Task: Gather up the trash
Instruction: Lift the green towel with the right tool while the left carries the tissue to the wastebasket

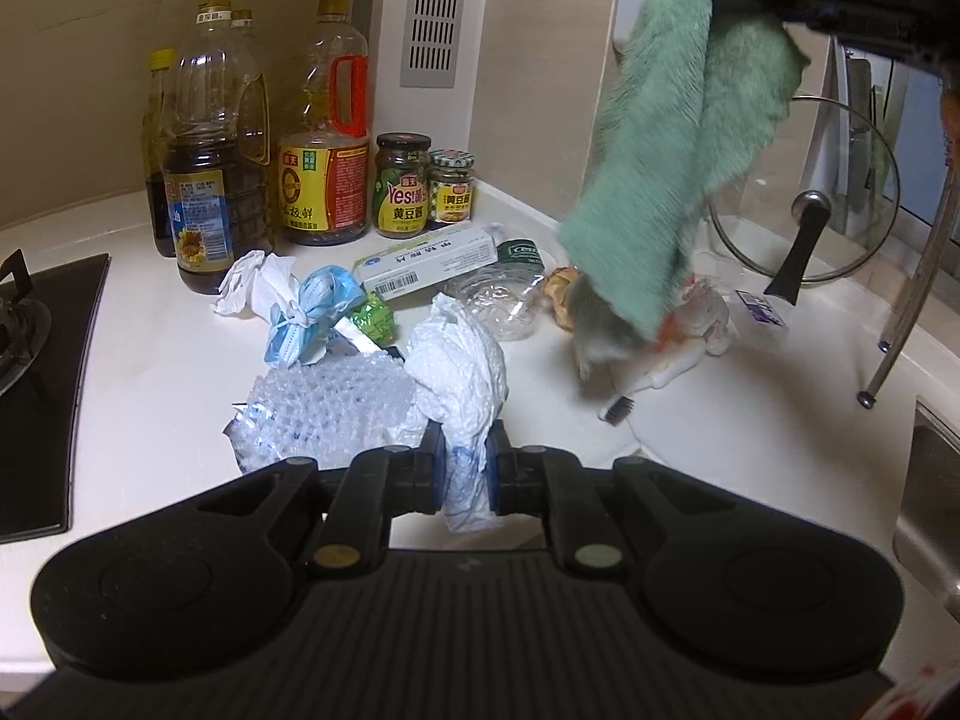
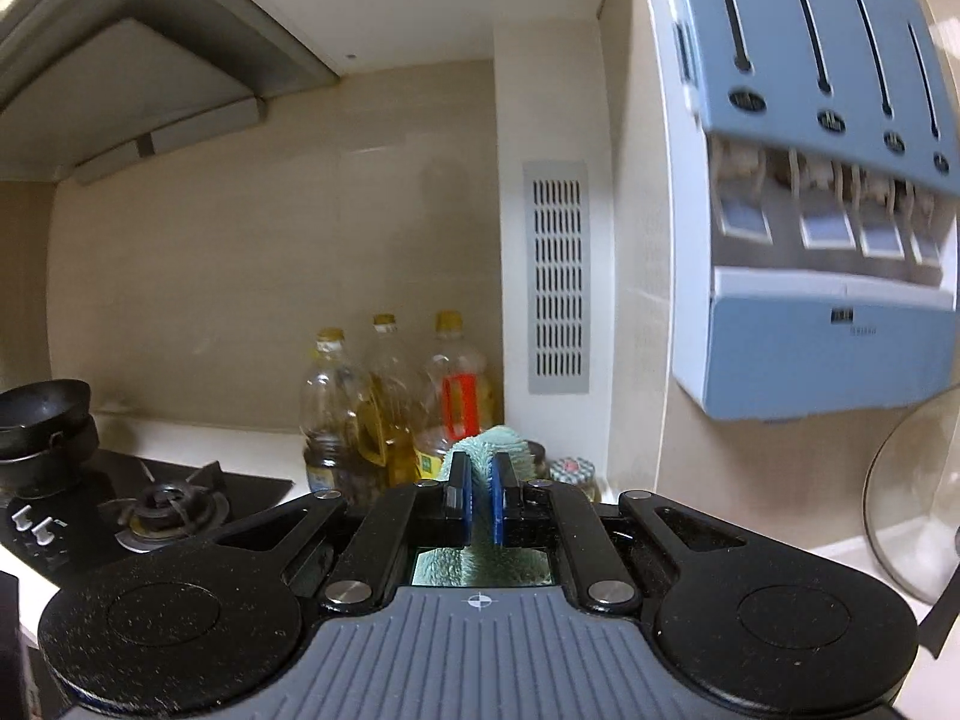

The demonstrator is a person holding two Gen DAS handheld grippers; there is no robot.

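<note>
My left gripper point(image 1: 467, 455) is shut on a crumpled white paper towel point(image 1: 459, 360) just above the white counter point(image 1: 156, 384). Other trash lies around it: bubble wrap point(image 1: 327, 414), a blue face mask point(image 1: 315, 315), a white tissue point(image 1: 255, 285), a white carton point(image 1: 432, 261), clear plastic point(image 1: 498, 303) and stained wrappers point(image 1: 690, 330). My right gripper point(image 2: 480, 495) is shut on a green cloth point(image 2: 495, 450), held high. In the left wrist view the cloth point(image 1: 678, 180) hangs over the right part of the trash.
Oil bottles point(image 1: 213, 168) and sauce jars point(image 1: 403, 186) stand at the back corner. A gas hob point(image 1: 42, 390) lies at the left. A glass pot lid point(image 1: 840, 204) leans at the right, next to a metal rack leg point(image 1: 912, 300). A blue dispenser point(image 2: 816, 210) hangs on the wall.
</note>
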